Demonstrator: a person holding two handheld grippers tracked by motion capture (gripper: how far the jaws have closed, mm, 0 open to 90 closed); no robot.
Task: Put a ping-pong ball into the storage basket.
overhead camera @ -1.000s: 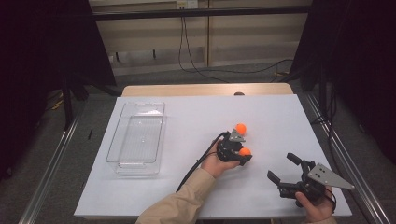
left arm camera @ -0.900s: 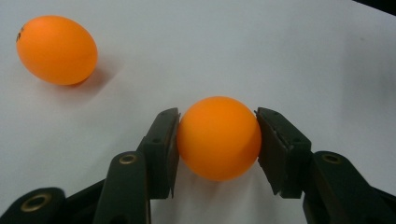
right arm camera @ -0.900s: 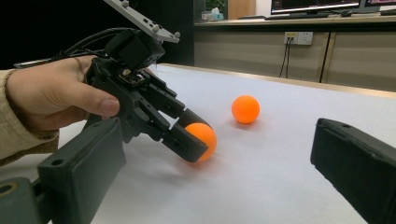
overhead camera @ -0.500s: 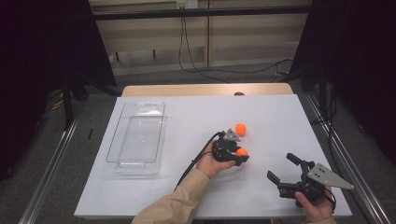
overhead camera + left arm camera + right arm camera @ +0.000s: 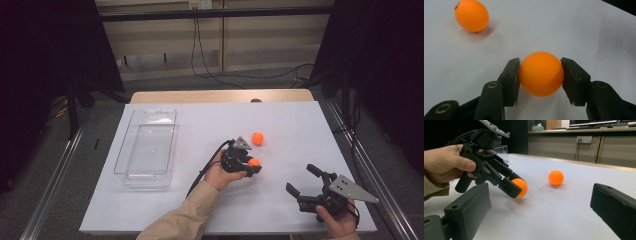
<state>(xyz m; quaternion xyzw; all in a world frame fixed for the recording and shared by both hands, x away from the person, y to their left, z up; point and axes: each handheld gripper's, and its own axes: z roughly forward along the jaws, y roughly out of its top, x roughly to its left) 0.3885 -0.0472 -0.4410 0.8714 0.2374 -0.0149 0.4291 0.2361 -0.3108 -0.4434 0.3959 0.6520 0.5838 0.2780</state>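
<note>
The left gripper (image 5: pixel 252 166) clenches one orange ball (image 5: pixel 254 162) on the tabletop (image 5: pixel 300 130), while the right gripper's (image 5: pixel 306 181) fingers stand released.

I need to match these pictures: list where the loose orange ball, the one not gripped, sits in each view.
High view: loose orange ball at centre, just beyond the left gripper.
Left gripper view: upper left corner.
Right gripper view: centre, slightly right.
Shared landmark: the gripped orange ball, on the white table.

You can't read any text here; the loose orange ball (image 5: pixel 471 15) bears a small illegible dark mark.
</note>
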